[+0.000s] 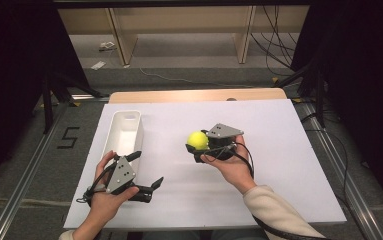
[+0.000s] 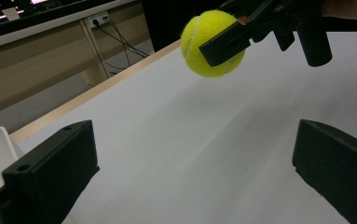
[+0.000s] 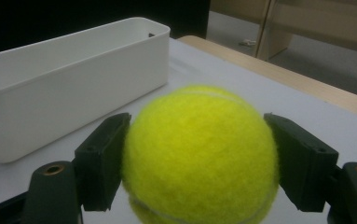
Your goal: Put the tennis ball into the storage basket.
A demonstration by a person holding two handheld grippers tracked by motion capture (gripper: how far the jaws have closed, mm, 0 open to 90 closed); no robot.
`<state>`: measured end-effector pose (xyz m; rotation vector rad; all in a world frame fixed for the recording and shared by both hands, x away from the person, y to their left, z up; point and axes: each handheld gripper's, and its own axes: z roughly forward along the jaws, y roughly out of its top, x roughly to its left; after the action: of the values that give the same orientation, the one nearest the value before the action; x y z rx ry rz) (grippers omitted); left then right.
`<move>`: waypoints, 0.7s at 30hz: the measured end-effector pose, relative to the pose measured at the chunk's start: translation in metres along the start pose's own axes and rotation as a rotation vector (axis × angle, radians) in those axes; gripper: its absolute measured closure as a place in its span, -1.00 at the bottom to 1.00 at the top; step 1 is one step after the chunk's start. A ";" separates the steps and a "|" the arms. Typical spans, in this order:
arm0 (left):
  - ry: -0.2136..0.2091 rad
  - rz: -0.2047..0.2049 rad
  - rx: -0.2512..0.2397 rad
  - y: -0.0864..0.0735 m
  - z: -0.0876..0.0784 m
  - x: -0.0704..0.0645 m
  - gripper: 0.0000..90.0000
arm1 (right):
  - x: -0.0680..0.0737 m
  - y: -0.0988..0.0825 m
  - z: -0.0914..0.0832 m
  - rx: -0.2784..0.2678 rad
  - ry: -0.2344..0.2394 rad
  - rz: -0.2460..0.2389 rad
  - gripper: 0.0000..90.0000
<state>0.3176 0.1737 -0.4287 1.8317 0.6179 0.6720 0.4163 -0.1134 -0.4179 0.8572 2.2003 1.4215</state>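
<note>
A yellow tennis ball (image 1: 197, 140) hangs a little above the white table top (image 1: 269, 185), near its middle. My right gripper (image 1: 199, 146) is shut on it, one black jaw on each side of the ball (image 3: 199, 154). A long white bin (image 1: 140, 131) lies along the table's left side, empty as far as I see. My left gripper (image 1: 148, 168) rests open near the front left, just in front of the bin, with nothing between its jaws. In the left gripper view the held ball (image 2: 212, 44) and the right gripper (image 2: 241, 35) appear ahead, above the table.
The bin's white wall (image 3: 73, 93) stands just left of the held ball. A wooden strip (image 1: 194, 95) edges the table's far side. Beyond it are wooden shelf legs (image 1: 121, 37) and cables on the floor. Bare white surface spreads right of the ball.
</note>
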 end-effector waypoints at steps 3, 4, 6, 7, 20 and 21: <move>0.000 0.001 0.000 0.000 0.000 0.000 -1.00 | 0.001 0.000 0.001 -0.004 0.001 -0.002 -0.41; 0.000 0.001 0.000 0.000 0.000 0.000 -1.00 | 0.001 0.000 0.001 -0.004 0.001 -0.001 -0.41; -0.001 0.001 0.000 0.000 0.000 0.000 -1.00 | 0.001 0.001 0.002 -0.004 0.002 -0.001 -0.41; -0.001 0.002 0.000 0.000 0.000 0.000 -1.00 | 0.001 0.001 0.002 -0.002 0.003 -0.001 -0.41; -0.002 0.001 -0.001 0.000 0.000 0.000 -1.00 | 0.004 0.003 0.006 -0.005 0.012 -0.003 -0.41; -0.002 0.001 -0.001 0.000 0.000 -0.001 -1.00 | 0.005 0.003 0.006 -0.006 0.013 -0.002 -0.41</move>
<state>0.3174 0.1731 -0.4288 1.8317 0.6151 0.6704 0.4172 -0.1051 -0.4176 0.8454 2.2050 1.4363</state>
